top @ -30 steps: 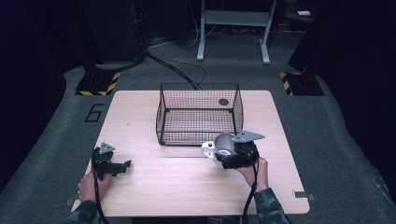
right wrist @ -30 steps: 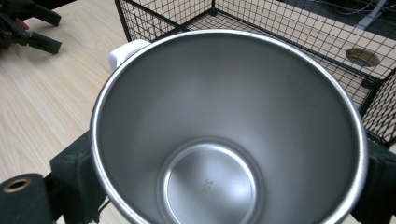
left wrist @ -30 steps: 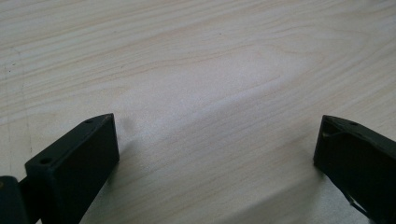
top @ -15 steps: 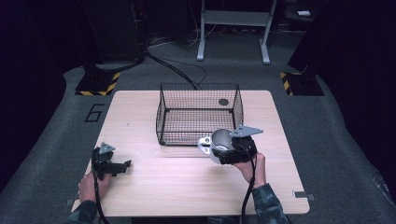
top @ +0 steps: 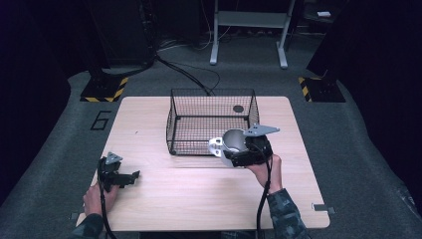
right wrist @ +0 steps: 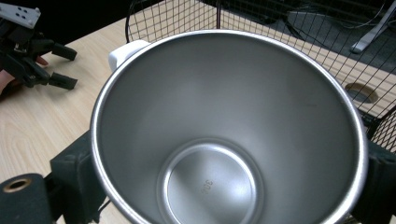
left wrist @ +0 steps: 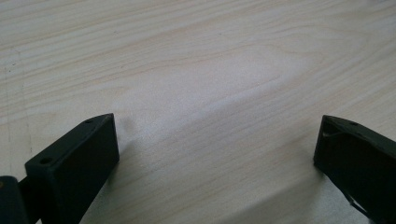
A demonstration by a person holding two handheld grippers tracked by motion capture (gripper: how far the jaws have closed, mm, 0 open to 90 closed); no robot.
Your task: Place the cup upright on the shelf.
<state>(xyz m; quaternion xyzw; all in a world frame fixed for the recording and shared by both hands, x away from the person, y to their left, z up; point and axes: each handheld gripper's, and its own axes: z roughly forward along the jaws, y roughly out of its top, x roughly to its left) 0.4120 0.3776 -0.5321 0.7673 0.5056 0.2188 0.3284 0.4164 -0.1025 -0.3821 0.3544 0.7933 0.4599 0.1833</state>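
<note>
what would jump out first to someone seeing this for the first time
The shiny steel cup, clamped in the right gripper and lifted at the near right corner of the black wire basket in the middle of the wooden table. In the right gripper view its empty inside looms large. Off at the near left, the left gripper rests open on the table.

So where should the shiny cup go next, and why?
Probably up a bit and forward over the basket's near wall. The right hand-held gripper holds the empty metal cup just outside the wire basket, about level with the top rim.
</note>
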